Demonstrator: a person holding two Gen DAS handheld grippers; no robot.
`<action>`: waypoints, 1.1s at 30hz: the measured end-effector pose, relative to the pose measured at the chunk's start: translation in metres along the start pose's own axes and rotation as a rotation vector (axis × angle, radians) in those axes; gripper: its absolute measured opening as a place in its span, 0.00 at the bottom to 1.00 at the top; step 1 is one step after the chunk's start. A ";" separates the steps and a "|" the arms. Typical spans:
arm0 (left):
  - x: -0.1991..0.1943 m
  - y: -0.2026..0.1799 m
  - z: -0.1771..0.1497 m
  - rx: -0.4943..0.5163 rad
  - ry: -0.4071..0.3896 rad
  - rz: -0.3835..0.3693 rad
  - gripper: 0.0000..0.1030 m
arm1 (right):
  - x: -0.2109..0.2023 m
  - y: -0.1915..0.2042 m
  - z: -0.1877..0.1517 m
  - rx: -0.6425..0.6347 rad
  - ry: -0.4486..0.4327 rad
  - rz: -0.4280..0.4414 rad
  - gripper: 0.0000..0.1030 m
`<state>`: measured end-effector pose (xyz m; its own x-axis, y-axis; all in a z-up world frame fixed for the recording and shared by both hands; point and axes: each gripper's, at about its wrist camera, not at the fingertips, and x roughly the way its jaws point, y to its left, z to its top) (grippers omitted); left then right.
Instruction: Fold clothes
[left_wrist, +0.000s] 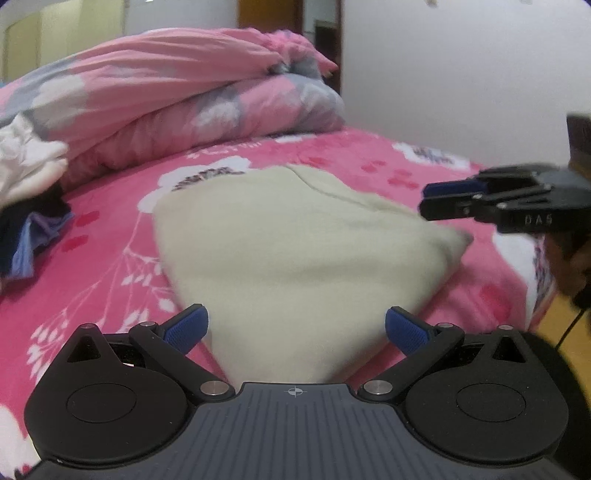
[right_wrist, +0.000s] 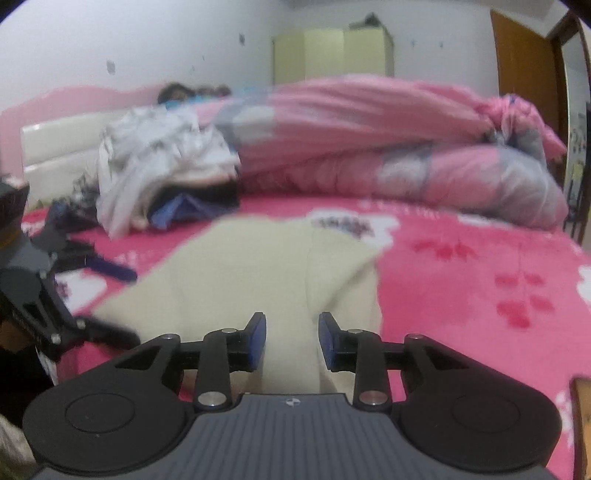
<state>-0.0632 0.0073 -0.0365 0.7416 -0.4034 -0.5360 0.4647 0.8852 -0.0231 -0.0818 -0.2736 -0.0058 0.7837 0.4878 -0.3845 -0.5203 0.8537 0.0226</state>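
A cream folded garment (left_wrist: 280, 236) (right_wrist: 258, 266) lies flat on the pink floral bedsheet (left_wrist: 110, 229) (right_wrist: 480, 266). My left gripper (left_wrist: 295, 325) stands wide open at the garment's near edge, its blue pads (left_wrist: 188, 325) on either side of the cloth without pressing on it. It also shows at the left edge of the right wrist view as the left gripper (right_wrist: 135, 306). My right gripper (right_wrist: 291, 341) hovers over the garment's near side, jaws a small way apart with nothing pinched. From the left wrist view, the right gripper (left_wrist: 424, 201) hangs above the garment's right corner.
A rolled pink and grey quilt (left_wrist: 184, 92) (right_wrist: 388, 147) fills the back of the bed. A pile of white and dark clothes (left_wrist: 29, 166) (right_wrist: 162, 166) lies beside it. A white headboard (right_wrist: 55, 147) stands behind. The bed's edge and floor (left_wrist: 554, 325) are at the right.
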 end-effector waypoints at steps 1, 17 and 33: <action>-0.002 0.003 0.001 -0.024 -0.009 0.006 1.00 | 0.004 0.005 0.004 -0.006 -0.028 0.026 0.32; -0.015 0.023 -0.011 -0.122 0.060 0.054 1.00 | -0.025 -0.028 -0.021 0.337 -0.050 0.028 0.33; 0.035 -0.004 0.010 -0.181 0.169 0.120 1.00 | 0.043 -0.012 -0.030 0.427 0.099 -0.213 0.69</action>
<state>-0.0341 -0.0122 -0.0463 0.6876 -0.2626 -0.6769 0.2731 0.9574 -0.0939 -0.0521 -0.2682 -0.0506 0.8107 0.2925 -0.5071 -0.1501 0.9411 0.3029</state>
